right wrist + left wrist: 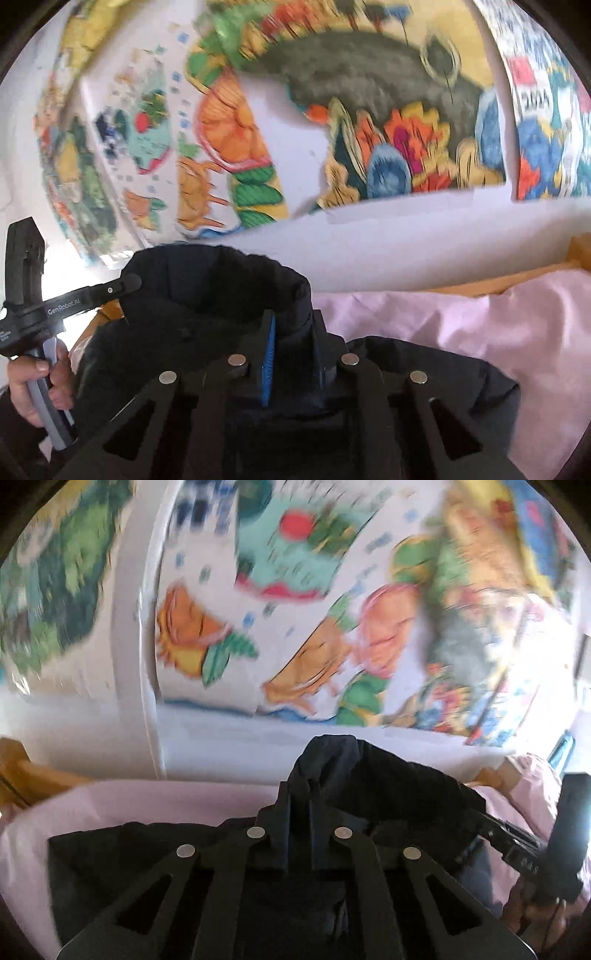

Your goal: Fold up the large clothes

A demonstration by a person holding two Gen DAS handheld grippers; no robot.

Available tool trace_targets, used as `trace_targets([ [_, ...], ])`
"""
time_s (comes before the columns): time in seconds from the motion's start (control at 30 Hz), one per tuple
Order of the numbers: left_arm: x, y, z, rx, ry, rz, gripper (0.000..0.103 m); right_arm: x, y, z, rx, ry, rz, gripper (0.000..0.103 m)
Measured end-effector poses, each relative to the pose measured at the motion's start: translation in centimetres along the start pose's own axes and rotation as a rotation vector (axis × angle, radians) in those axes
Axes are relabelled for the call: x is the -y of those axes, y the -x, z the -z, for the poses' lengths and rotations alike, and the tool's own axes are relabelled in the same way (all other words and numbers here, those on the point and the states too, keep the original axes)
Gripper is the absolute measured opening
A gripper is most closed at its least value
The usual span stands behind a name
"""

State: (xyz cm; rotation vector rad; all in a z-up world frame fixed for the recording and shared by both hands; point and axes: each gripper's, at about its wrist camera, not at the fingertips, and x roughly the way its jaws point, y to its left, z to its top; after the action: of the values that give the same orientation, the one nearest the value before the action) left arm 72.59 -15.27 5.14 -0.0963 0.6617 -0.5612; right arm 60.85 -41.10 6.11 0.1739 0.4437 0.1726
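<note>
Both grippers, left [299, 808] and right [291, 332], clamp the jacket's [207, 295] edge at 12 o'clock; it spans sideways between them.

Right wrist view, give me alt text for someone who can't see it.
The right gripper is shut on a dark navy jacket bunched over a pink sheet. At left, a hand holds the left gripper; a colourful mural fills the wall behind.

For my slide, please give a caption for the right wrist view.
Right tool shut on the dark jacket above pink sheet, colourful wall mural behind.
</note>
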Motion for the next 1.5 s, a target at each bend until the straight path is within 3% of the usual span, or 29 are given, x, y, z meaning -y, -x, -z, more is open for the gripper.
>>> trace_targets([
  [0.27,0.7,10.8,4.9,0.056,-0.056,0.049,0.004,-3.4,8.0,3.5,0.069,0.210,-0.029,0.014],
  [0.43,2.3,13.5,8.4,0.047,-0.100,0.052,0.003,-5.4,10.4,7.8,0.077,0.372,0.028,0.013],
  [0.6,1.6,12.8,11.5,-0.019,-0.085,0.024,0.003,-5.3,9.4,11.3,0.030,0.428,0.072,0.012],
  [0.67,0.6,10.8,12.7,-0.083,-0.041,-0.004,0.003,-5.0,8.2,12.7,0.000,0.431,0.082,0.012],
  [0.77,-0.2,8.9,13.7,-0.100,-0.012,-0.023,0.003,-4.8,6.8,14.0,-0.021,0.447,0.100,0.013],
  [0.9,0.1,8.0,14.5,-0.082,-0.056,-0.045,0.003,-4.0,8.2,13.5,-0.029,0.380,0.037,0.017],
  [1.1,-0.4,7.8,14.9,-0.066,-0.067,-0.026,0.003,-3.9,12.5,10.4,0.082,0.312,-0.008,0.018],
  [1.2,-0.4,7.7,14.9,-0.067,-0.070,-0.031,0.003,-4.3,10.7,9.2,0.072,0.236,-0.009,0.018],
  [1.33,-0.2,7.7,14.8,-0.069,-0.085,-0.040,0.003,-4.8,6.5,9.9,0.000,0.213,-0.006,0.018],
  [1.5,0.1,8.2,14.6,-0.098,-0.071,-0.040,0.006,-5.1,3.0,12.1,-0.067,0.292,0.048,0.018],
])
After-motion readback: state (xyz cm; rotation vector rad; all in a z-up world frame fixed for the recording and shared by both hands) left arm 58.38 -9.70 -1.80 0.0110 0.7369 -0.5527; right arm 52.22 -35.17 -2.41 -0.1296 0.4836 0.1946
